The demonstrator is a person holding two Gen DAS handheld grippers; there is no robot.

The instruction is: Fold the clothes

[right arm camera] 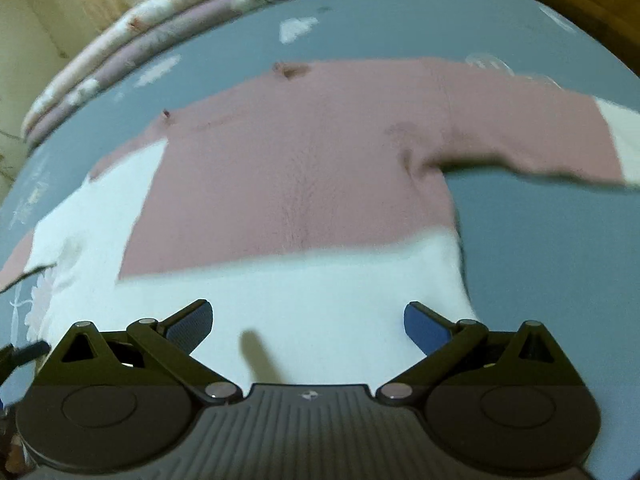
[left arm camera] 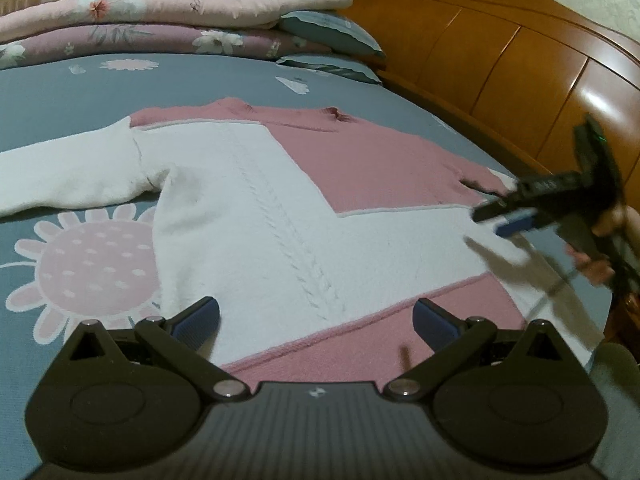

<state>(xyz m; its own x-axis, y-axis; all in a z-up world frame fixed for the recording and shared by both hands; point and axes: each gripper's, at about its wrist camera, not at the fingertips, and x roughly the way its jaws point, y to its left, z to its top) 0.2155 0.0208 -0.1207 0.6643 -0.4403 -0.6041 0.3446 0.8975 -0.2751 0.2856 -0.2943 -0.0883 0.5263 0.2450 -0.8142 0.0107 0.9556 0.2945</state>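
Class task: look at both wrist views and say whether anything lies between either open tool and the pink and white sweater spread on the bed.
Nothing visible does. The left tool hovers open over the sweater hem, and the right tool is open above its white band; only bare knit shows between their fingers.

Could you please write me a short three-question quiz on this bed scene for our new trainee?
1. True or false: the left gripper is clamped on the sweater.
2. What lies stacked at the far side of the bed? A) folded quilts B) towels C) books
3. Fill in: the sweater's two colours are pink and ____.

Key:
1. False; both it and the right gripper are open, holding nothing.
2. A, the folded quilts, beside the wooden headboard.
3. White.
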